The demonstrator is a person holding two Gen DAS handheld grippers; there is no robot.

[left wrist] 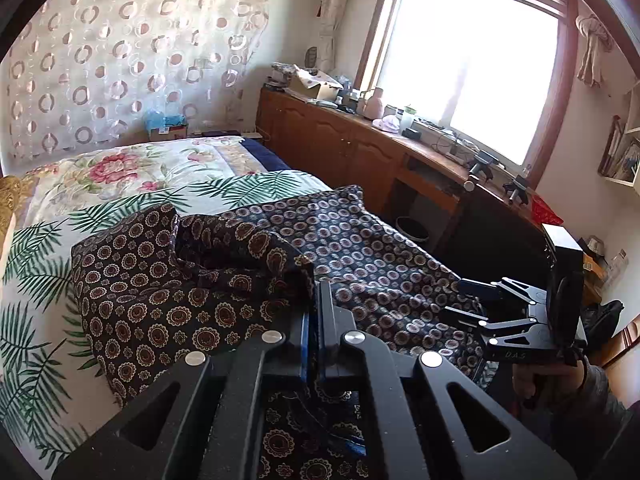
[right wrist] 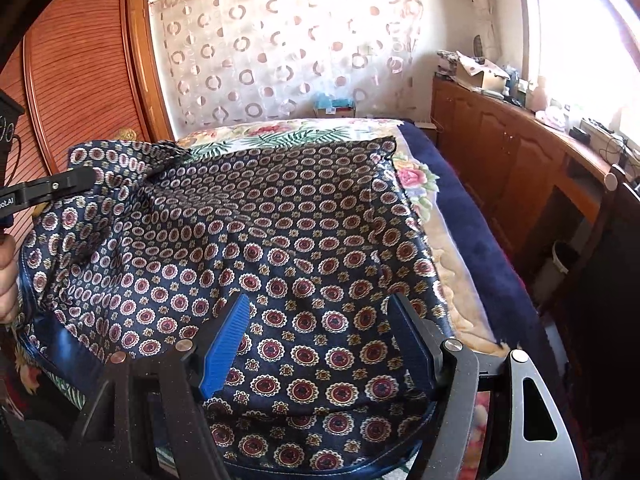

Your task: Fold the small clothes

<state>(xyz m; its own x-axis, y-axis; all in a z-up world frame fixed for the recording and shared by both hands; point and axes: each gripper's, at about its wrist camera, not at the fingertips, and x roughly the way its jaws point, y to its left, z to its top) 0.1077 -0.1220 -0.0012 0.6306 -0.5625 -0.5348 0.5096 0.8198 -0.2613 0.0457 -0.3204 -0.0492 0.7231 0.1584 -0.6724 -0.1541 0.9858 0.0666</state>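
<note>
Sunlight from a big window (left wrist: 472,68) falls on a bed (left wrist: 52,280) with a leaf and flower cover. On the bed lies a dark blue cloth (right wrist: 304,216) with rows of small round flower marks. It is spread wide and mostly flat, and its long side runs from the near edge of the bed toward the far end by the spotted curtain (right wrist: 280,48). One side of the cloth is lifted and bunched up into a soft hump.

The left gripper (left wrist: 316,344) has its two blue pads pressed together, pinching the lifted edge of the cloth. The right gripper (right wrist: 324,340) is spread wide apart above the near part of the cloth and holds nothing; whether its fingers touch the cloth is hard to tell. A long brown worktop (left wrist: 360,128) with small things on it runs beside the bed under the window.
</note>
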